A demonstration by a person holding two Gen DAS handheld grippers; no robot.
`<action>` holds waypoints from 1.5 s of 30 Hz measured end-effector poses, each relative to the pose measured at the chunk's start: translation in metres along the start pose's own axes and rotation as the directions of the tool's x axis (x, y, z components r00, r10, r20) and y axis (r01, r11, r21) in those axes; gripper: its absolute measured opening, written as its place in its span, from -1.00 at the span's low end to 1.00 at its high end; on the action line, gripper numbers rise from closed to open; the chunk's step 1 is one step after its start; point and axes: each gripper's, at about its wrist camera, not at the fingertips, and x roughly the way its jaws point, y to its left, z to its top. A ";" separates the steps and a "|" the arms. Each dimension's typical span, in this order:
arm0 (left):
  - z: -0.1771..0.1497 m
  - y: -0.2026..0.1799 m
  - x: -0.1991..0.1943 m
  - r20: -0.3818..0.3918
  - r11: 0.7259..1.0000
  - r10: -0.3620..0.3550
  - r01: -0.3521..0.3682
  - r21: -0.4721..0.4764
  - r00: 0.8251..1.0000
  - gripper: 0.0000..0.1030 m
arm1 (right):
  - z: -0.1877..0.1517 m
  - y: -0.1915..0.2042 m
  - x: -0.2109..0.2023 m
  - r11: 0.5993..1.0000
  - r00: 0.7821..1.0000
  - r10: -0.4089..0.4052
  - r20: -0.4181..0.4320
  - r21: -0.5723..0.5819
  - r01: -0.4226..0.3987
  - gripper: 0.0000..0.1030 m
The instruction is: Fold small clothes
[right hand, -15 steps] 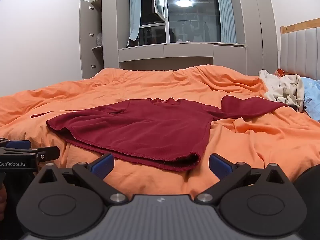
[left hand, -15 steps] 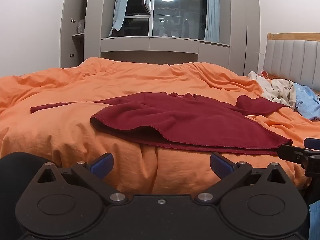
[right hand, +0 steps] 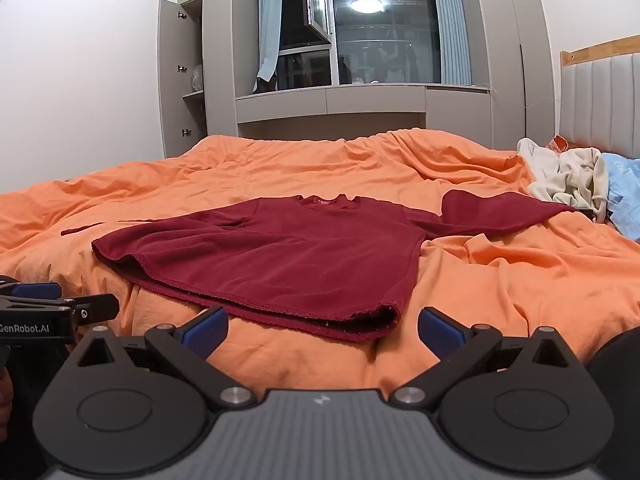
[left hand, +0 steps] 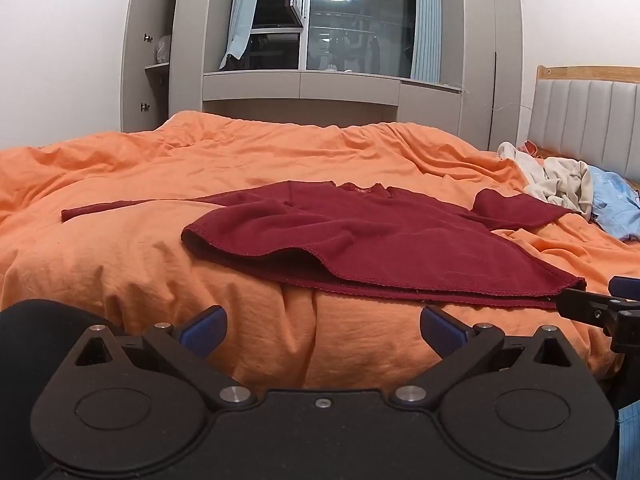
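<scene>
Lying spread flat on the orange duvet [right hand: 500, 280], the dark red shirt [right hand: 304, 256] has its neckline toward the far window [right hand: 384, 28] and its hem toward the cameras, so its body runs front to back while the 2 long sleeves stretch out left and right across the bed. The left sleeve tapers off in a thin strip toward the left edge; the right sleeve reaches toward a heap of cream and pale blue clothes [right hand: 576, 180] beside the padded headboard [right hand: 600, 96]. The hem's near left corner is slightly lifted and rumpled in the left wrist view.

Both tools hang just short of the hem, apart from the cloth. The left gripper [left hand: 322, 330] has its blue-padded fingers spread wide with only duvet between them. The right gripper [right hand: 322, 332] is likewise fully released, the shirt's near right corner lying just beyond the gap, untouched. Each gripper shows at the edge of the other's view.
</scene>
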 end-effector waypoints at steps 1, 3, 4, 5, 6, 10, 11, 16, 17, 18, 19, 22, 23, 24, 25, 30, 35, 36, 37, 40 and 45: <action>0.000 0.000 0.000 0.000 1.000 -0.001 0.001 0.000 1.000 0.99 | 0.000 0.000 0.000 1.000 1.000 0.000 0.000 0.000 0.000 1.00; 0.000 0.000 0.000 0.000 1.000 -0.001 0.001 -0.001 1.000 0.99 | 0.000 0.000 0.000 1.000 1.000 0.000 -0.001 0.000 0.000 1.00; 0.000 0.000 -0.001 0.001 1.000 -0.002 0.002 -0.001 1.000 0.99 | 0.000 0.000 0.000 1.000 1.000 0.000 -0.001 0.000 0.000 1.00; 0.000 -0.001 -0.001 0.002 1.000 -0.002 0.002 -0.002 1.000 0.99 | 0.000 0.000 0.000 1.000 1.000 0.000 -0.001 0.000 0.000 1.00; 0.000 -0.001 -0.001 0.003 1.000 -0.003 0.003 -0.002 1.000 0.99 | 0.000 0.000 0.000 1.000 1.000 0.000 -0.001 0.000 0.000 1.00; -0.001 -0.003 -0.004 0.005 1.000 -0.004 0.004 0.002 1.000 0.99 | 0.000 0.000 0.001 1.000 1.000 0.000 -0.001 0.000 0.000 1.00; -0.002 -0.004 -0.005 0.005 1.000 -0.005 0.005 0.003 1.000 0.99 | 0.000 0.000 0.001 1.000 1.000 0.000 -0.002 0.000 0.000 1.00; 0.000 0.000 0.000 -0.003 1.000 -0.001 0.001 -0.003 1.000 0.99 | 0.000 0.000 0.001 1.000 1.000 0.000 -0.002 0.001 0.000 1.00; 0.000 0.000 0.000 -0.003 1.000 -0.001 0.001 -0.003 1.000 0.99 | 0.000 0.000 0.001 1.000 1.000 0.000 -0.003 0.001 0.000 1.00; 0.000 0.000 0.000 -0.003 1.000 -0.001 0.001 -0.003 1.000 0.99 | 0.000 0.000 0.001 1.000 1.000 -0.001 -0.003 0.001 0.001 1.00; 0.000 -0.001 0.000 -0.004 1.000 0.000 0.000 -0.003 1.000 0.99 | 0.000 0.000 0.001 1.000 1.000 -0.001 -0.003 0.001 0.001 1.00; 0.000 -0.002 0.000 -0.006 1.000 0.000 0.000 -0.001 1.000 0.99 | 0.000 0.000 0.001 1.000 1.000 0.000 -0.004 0.001 0.000 1.00; 0.000 -0.003 -0.001 -0.006 1.000 0.000 0.000 -0.002 1.000 0.99 | 0.000 0.000 0.001 1.000 1.000 0.000 -0.004 0.001 0.000 1.00; 0.000 -0.004 -0.001 -0.005 1.000 -0.001 0.001 -0.001 1.000 0.99 | 0.000 0.000 0.001 1.000 1.000 0.000 -0.004 0.001 0.000 1.00; -0.001 -0.005 -0.002 -0.005 1.000 -0.001 0.001 -0.001 1.000 0.99 | 0.000 0.000 0.001 1.000 1.000 0.000 -0.004 0.001 0.000 1.00; -0.004 -0.003 0.003 -0.006 1.000 0.000 0.000 -0.003 1.000 0.99 | 0.000 0.000 0.001 1.000 1.000 0.000 -0.005 0.002 0.000 1.00; -0.007 -0.007 0.003 -0.005 1.000 0.001 -0.001 -0.003 1.000 0.99 | 0.000 0.000 0.000 1.000 1.000 0.000 -0.005 0.002 0.000 1.00; -0.003 -0.002 0.003 -0.008 1.000 0.000 0.000 -0.005 1.000 0.99 | 0.000 0.000 0.000 1.000 1.000 0.000 -0.005 0.002 0.000 1.00; -0.004 -0.003 0.003 -0.008 1.000 0.000 0.000 -0.004 1.000 0.99 | 0.000 0.000 0.000 1.000 1.000 0.000 -0.005 0.002 0.000 1.00; -0.004 -0.003 0.003 -0.007 1.000 -0.001 0.000 -0.004 1.000 0.99 | 0.000 0.000 0.000 1.000 1.000 -0.001 -0.005 0.002 0.001 1.00; -0.003 -0.001 0.003 -0.009 1.000 -0.001 0.001 -0.006 1.000 0.99 | 0.000 0.001 0.000 1.000 1.000 0.000 -0.007 0.003 0.000 1.00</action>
